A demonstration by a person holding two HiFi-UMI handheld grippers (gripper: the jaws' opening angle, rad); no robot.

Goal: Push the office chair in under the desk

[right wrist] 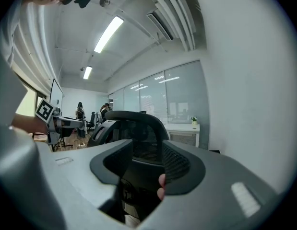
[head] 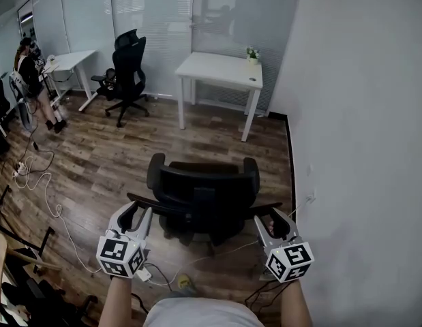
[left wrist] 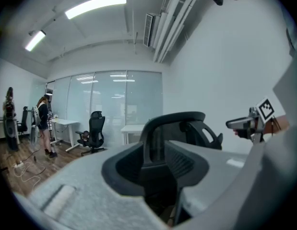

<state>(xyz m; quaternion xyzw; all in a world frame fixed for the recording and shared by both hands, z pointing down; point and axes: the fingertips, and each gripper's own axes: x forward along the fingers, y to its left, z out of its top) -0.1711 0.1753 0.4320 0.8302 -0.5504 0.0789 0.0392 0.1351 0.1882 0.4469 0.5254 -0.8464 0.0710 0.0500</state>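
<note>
**A:** What is the left hand-held gripper (head: 136,214) doing?

**B:** Its jaws are apart and clamped on nothing. The chair (head: 204,191) sits just ahead of its tips. I can't tell whether they touch.

**A:** And the right hand-held gripper (head: 273,221)?

**B:** The same. Its jaws are apart and empty, just behind the chair's other side.

**A:** So the chair is between them?

**B:** Yes, ahead and between, with its back turned toward both, out on the floor (head: 108,157).

**A:** And the tabletop (head: 221,68)?

**B:** It's far beyond the chair and well apart from it.

**A:** How far along is it?

**B:** Barely begun, I'd judge. The whole push is left: roll the chair forward until its seat goes under.
</note>
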